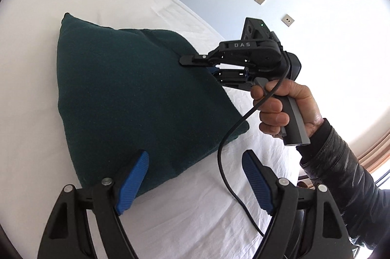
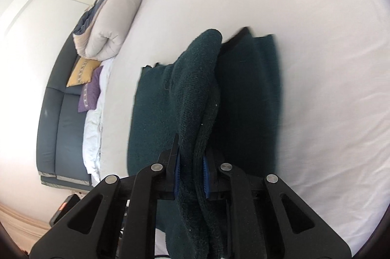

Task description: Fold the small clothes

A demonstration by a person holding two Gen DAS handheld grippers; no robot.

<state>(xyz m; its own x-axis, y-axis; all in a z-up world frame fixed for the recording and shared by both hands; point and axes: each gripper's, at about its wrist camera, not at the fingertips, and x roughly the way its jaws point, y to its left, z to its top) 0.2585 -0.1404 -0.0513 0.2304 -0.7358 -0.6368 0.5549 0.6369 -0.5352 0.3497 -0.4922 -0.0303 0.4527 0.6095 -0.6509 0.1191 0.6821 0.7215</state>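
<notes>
The dark green knit cloth (image 1: 136,98) lies on the white bed sheet (image 1: 36,88). It looks thick and fuzzy. Most of it rests flat on the sheet. One edge is pulled up off the sheet into a peak, so it looks like a tent. The lifted part (image 2: 195,98) is bunched into soft folds.

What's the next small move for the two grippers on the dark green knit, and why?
Probably: carry the pinched edge across to the opposite side. The right gripper is shut on a bunched edge of the dark green knit garment, lifting it off the white bed sheet. The left gripper hangs open and empty over the near corner, so it could pin that corner.
</notes>
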